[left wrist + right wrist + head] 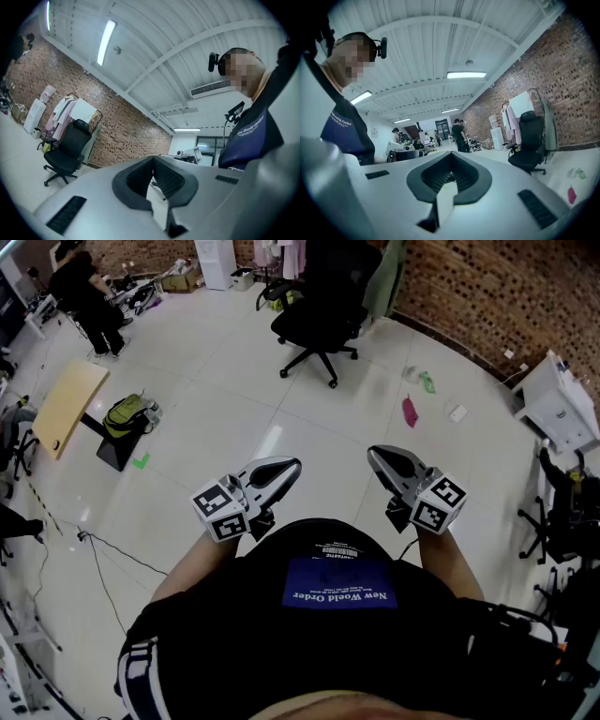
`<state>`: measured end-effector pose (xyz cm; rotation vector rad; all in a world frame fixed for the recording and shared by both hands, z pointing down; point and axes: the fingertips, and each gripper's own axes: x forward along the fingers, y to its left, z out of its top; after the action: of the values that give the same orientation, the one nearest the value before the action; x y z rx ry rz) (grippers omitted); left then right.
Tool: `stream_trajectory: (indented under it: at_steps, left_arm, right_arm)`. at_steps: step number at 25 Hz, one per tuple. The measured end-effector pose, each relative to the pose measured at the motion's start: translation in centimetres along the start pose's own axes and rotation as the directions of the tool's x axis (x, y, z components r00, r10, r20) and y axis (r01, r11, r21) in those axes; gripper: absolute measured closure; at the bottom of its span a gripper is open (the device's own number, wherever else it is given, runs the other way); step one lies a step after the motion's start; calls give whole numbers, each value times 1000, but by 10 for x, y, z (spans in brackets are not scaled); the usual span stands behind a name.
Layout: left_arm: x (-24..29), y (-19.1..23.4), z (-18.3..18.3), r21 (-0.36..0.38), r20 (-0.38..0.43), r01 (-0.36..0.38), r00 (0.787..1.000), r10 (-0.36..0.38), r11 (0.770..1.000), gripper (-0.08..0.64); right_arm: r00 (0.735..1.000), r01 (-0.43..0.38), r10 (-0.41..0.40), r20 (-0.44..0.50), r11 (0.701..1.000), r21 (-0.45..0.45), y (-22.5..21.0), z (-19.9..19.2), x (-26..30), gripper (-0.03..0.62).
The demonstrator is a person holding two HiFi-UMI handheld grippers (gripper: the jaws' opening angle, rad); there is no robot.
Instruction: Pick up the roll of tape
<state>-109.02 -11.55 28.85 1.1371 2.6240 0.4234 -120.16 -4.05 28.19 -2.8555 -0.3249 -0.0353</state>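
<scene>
Left gripper [289,467] and right gripper [376,456], jaws together.

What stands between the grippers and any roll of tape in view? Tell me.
No tape shows in any view. Left gripper and right gripper hang shut and empty over floor; a black chair stands ahead.

The floor [244,399] is pale, glossy tile with a bright streak of glare. A black office chair [319,320] stands on its wheeled base toward the far side. At the left, a tan board [67,407] sits on a black stand [114,451], with a yellow-green backpack [125,414] just beside it and a green tape mark [141,462] near. A black cable [108,554] trails across the lower left. At the right, a pink scrap [410,412], a green scrap [427,382] and a small white piece [457,413] lie near one another.
</scene>
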Motion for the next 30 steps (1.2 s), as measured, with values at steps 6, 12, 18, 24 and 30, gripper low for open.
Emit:
stream_trajectory:
  at_steps: [6,12,18,24,30]
  left_arm:
    - [-20,26,-1,-15,-5,-14,1000,14,1000,552]
    - [2,60,-6,-41,-13,-27,1000,27,999,552]
    - [75,103,-4,-22,-45,-71,997,70,997,552]
    - [154,154,25,-15,-11,-140,990,139,990,552]
    - [198,199,44,-15,8,-192,981,192,981,552]
  right_arm:
    - [1000,-21,22,-15,1000,18,3,-9,33,606]
    - [999,-46,47,-26,998,40,-35,-10,54,606]
    - [995,-100,101,-16,992,79,-125,0,66,606]
    - [984,-176,177,-20,983,55,-224,41,82,606]
    - [974,-226,227,-22,973,39,-291,66,112,606]
